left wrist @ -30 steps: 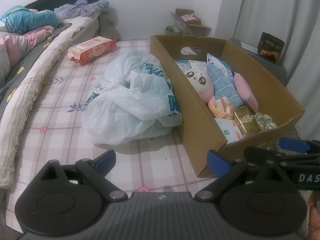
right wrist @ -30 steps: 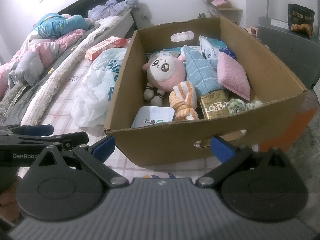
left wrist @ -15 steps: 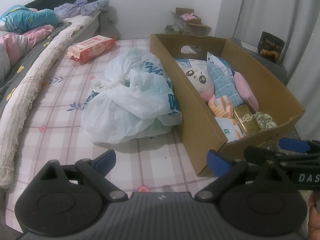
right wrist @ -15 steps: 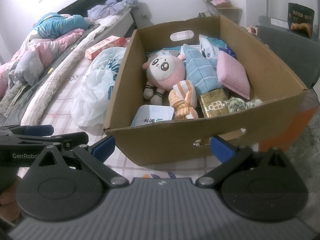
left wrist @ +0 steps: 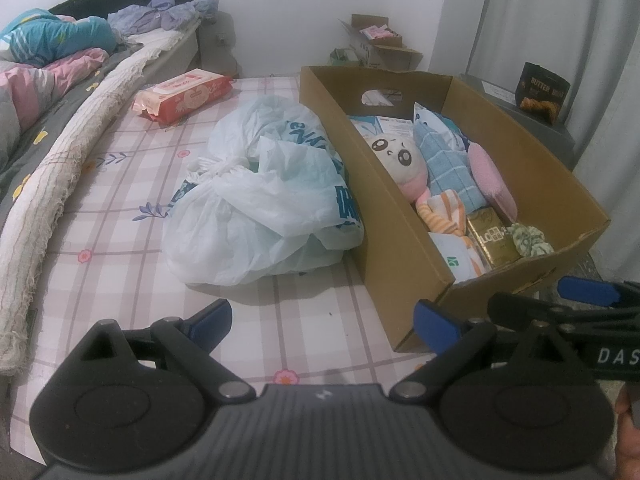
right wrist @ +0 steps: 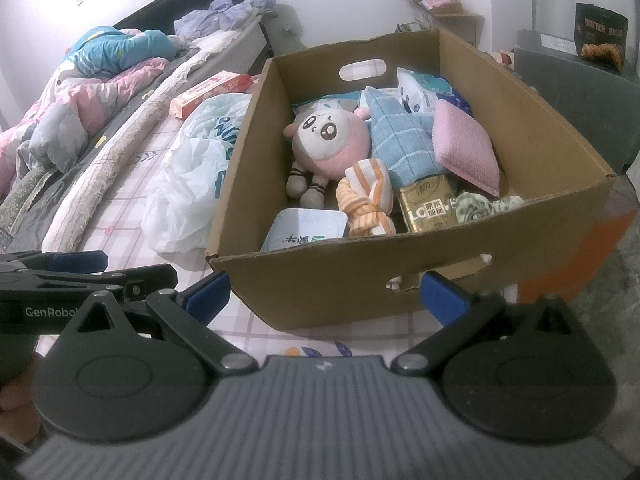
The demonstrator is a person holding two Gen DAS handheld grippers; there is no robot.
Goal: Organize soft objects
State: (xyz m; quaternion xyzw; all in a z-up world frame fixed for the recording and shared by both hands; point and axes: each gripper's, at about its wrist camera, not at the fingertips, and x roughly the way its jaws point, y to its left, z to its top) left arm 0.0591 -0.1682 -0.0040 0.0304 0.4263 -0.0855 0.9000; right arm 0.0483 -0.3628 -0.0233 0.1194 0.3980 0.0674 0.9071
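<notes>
- The bed with a pink checked sheet [left wrist: 120,248] carries the open brown cardboard box [right wrist: 532,152], which stands at its right edge.
- A crumpled white plastic bag [left wrist: 256,208] touches the box's left wall; the left wrist view shows its knot, while the right shows only part of the bag.
- The round pink-and-white plush doll [right wrist: 326,148] lies in the box; only the right wrist view shows its striped legs.
- The left hand-held gripper [left wrist: 322,322] and right hand-held gripper [right wrist: 326,292] are both wide open and empty.
</notes>
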